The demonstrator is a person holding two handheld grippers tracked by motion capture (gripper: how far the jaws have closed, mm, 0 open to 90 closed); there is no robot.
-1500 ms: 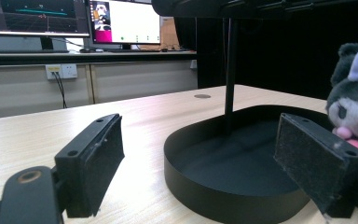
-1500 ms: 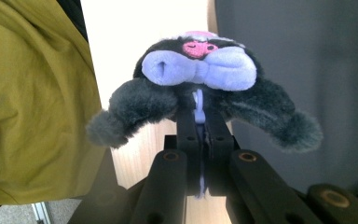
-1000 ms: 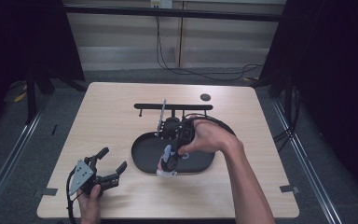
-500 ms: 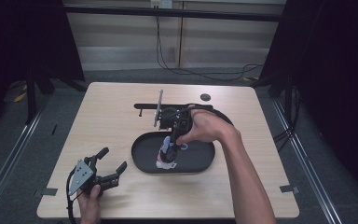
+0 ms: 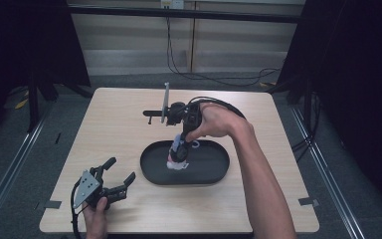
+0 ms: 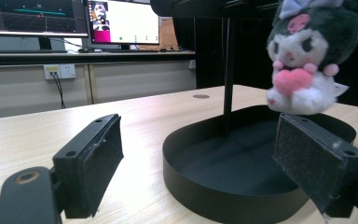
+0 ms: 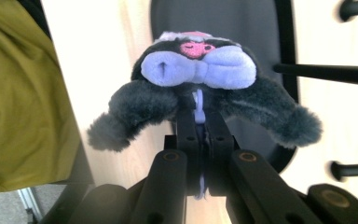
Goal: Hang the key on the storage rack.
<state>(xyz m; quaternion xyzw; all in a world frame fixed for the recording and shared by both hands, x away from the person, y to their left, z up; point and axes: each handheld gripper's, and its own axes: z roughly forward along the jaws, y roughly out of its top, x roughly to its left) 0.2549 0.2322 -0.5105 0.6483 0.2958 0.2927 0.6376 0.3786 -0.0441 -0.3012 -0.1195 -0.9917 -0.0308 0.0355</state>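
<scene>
I see the plush toy (image 5: 177, 155) hanging above the black oval tray (image 5: 214, 172), clear of its floor. Right gripper (image 5: 180, 149) pinches its lilac loop (image 7: 198, 108), jaws clamped tight. Left gripper (image 5: 120, 179) sits spread wide and empty near the table's (image 5: 114, 129) front-left corner, facing the tray.

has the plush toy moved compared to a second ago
Yes. The plush toy, held by the right gripper, has risen from the tray floor, toward the stand.
</scene>
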